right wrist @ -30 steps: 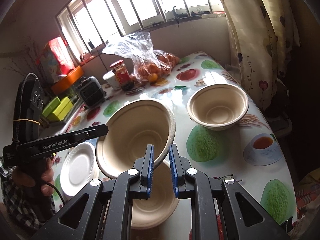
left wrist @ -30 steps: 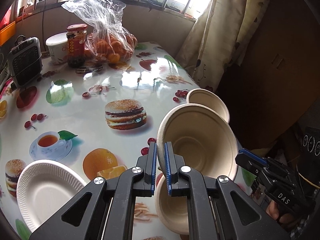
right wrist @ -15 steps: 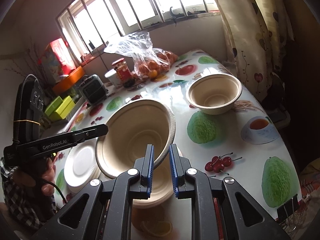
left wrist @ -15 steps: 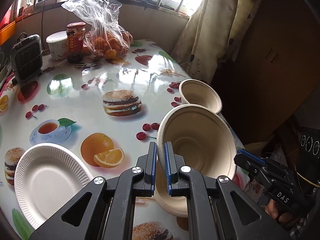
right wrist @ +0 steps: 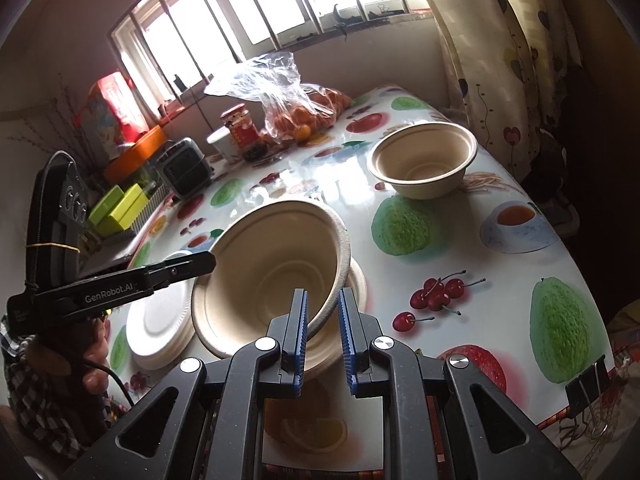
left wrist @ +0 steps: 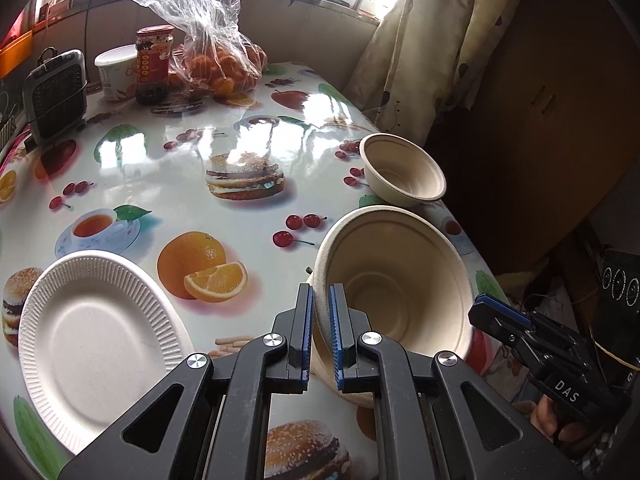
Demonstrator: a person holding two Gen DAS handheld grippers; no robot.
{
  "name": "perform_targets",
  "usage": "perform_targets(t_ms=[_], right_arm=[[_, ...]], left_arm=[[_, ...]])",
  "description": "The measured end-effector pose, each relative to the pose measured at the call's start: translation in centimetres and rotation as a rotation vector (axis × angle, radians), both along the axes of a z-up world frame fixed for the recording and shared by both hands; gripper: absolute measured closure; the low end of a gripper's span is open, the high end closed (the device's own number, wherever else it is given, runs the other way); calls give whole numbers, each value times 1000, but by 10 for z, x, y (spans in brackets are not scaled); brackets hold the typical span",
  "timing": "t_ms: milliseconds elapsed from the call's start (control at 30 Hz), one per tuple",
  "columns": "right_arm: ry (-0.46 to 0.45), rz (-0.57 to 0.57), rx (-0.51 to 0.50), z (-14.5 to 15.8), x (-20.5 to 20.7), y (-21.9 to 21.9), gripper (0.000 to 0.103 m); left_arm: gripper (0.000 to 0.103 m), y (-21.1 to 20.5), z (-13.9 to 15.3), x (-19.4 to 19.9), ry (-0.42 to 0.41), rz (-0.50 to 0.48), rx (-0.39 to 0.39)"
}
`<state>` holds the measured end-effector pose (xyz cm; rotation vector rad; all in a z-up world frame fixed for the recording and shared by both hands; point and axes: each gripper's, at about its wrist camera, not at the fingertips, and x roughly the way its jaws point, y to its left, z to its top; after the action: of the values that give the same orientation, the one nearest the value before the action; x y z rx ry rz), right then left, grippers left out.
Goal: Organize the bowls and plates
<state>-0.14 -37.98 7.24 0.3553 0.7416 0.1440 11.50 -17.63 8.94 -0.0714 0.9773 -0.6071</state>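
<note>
Both grippers hold one tan paper bowl [left wrist: 400, 292] [right wrist: 272, 276], tilted, by opposite sides of its rim. My left gripper [left wrist: 319, 292] is shut on the rim's left side; its finger also shows in the right wrist view [right wrist: 188, 266]. My right gripper [right wrist: 322, 296] is shut on the rim's right side, with its fingers [left wrist: 500, 314] showing in the left wrist view. A second tan bowl [right wrist: 360, 280] [left wrist: 356, 398] sits on the table right under the held one, mostly hidden. A third bowl [left wrist: 404, 176] [right wrist: 424, 160] stands farther off. White paper plates [left wrist: 92, 340] [right wrist: 160, 320] lie to the left.
On the table's far side stand a plastic bag of oranges [left wrist: 216, 60], a red-labelled jar [left wrist: 154, 64], a white tub [left wrist: 116, 72] and a small grey heater [left wrist: 56, 92]. A curtain [left wrist: 424, 48] hangs past the right edge, where the table [left wrist: 224, 128] drops off.
Both grippers have drawn back together toward the near edge and sunk slightly, carrying the tilted bowl. The far objects have slid up in both views. Both grips are unchanged.
</note>
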Motion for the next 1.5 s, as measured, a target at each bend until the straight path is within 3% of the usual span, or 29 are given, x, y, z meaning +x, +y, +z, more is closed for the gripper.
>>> perform_targets(t_ms=[1500], right_arm=[[61, -13, 16, -25, 2, -1, 86]], left_arm=[[94, -5, -25, 2, 65, 5, 34]])
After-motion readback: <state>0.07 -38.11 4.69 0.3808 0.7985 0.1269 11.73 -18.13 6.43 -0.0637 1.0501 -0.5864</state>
